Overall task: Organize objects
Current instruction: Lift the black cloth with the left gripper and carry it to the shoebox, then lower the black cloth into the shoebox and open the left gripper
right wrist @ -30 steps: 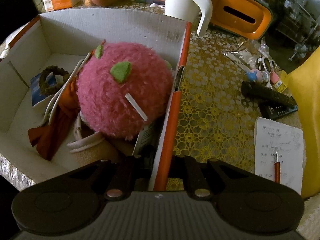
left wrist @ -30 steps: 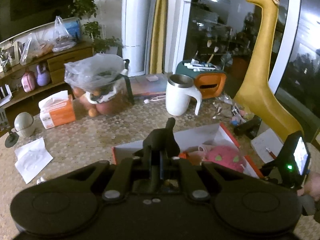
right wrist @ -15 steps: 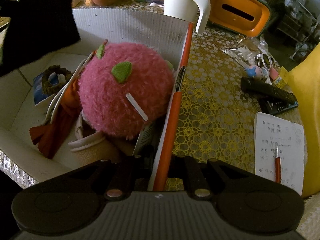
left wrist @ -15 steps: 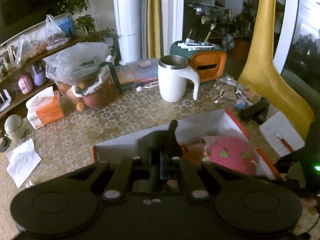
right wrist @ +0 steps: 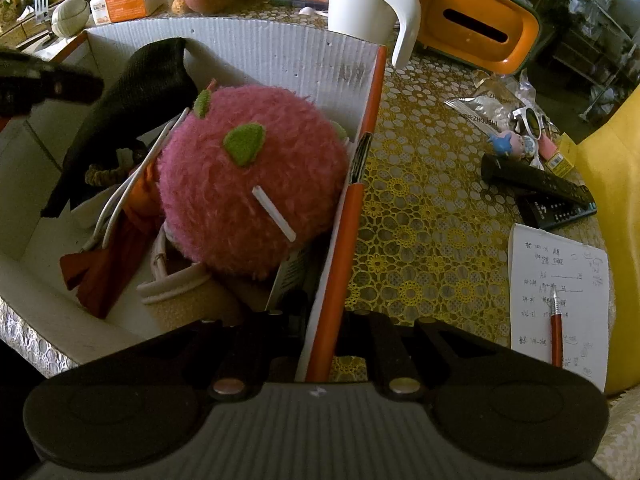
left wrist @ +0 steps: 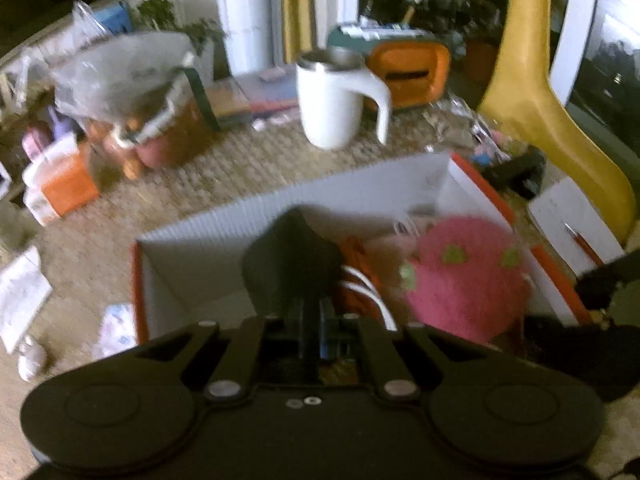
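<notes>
Risk first: the left gripper (left wrist: 308,320) held a black cloth item (right wrist: 132,92) pinched between closed fingers, low over the open cardboard box (right wrist: 280,52), and the cloth hung toward the side of the box away from the right gripper. Released from there, it seemed likely to drape over the rim or snag on the white cords (right wrist: 120,200) and half spill out. The box was already crowded, so the pink plush toy (right wrist: 248,176) could be nudged up against the orange side wall. The right gripper (right wrist: 320,344) had its fingers clamped on that orange wall, one inside and one outside; a slip or twist there would probably tip or drag the box across the worktop (right wrist: 420,200), toward the remote controls (right wrist: 536,180) and the notepad (right wrist: 560,280).

Cloth item: dark, matte, limp, folding to a point (left view blurred, so texture unclear). Its free end lay inside the box beside the plush, above a brown ring-shaped thing (right wrist: 104,174) and red fabric (right wrist: 104,276). White mug (right wrist: 360,4) stood just behind the box's far wall.
</notes>
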Demonstrator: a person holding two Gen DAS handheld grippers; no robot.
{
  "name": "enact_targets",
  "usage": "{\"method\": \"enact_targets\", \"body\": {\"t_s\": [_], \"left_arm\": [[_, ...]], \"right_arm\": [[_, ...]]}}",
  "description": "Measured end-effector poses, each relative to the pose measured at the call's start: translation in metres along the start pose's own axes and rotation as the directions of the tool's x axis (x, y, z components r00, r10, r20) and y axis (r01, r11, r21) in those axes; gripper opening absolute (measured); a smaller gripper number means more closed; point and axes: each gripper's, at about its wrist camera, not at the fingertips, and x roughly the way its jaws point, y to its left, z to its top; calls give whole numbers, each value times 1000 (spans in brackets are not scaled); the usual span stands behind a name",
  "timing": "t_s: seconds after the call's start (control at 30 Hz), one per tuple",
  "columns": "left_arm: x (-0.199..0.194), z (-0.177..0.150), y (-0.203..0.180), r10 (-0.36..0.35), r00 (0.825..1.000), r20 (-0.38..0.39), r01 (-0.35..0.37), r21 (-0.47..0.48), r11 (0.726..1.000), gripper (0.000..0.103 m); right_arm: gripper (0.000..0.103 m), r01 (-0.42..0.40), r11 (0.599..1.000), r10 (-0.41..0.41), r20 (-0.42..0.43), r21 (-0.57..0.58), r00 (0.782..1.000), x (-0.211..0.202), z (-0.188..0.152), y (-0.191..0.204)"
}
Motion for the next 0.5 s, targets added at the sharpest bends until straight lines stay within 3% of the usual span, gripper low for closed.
{"method": "enact_targets", "body": {"t_s": [0.17,0.37,0.5], "left_arm": [[8,-6,-1,-9,999,-37,10,5,1000,6],[-2,-7,0,-23,1000,-22,23,9,1000,17],[-9,-8,4,-29,999,-16,29,0,1000,18]], "right_arm": [[11,2,1000,-2,0,-1,1000,0,0,0],[11,1,1000,-1,-1,1,1000,-1,0,1],[11,2,1000,-2,-1,1,1000,-2,-1,2]]}}
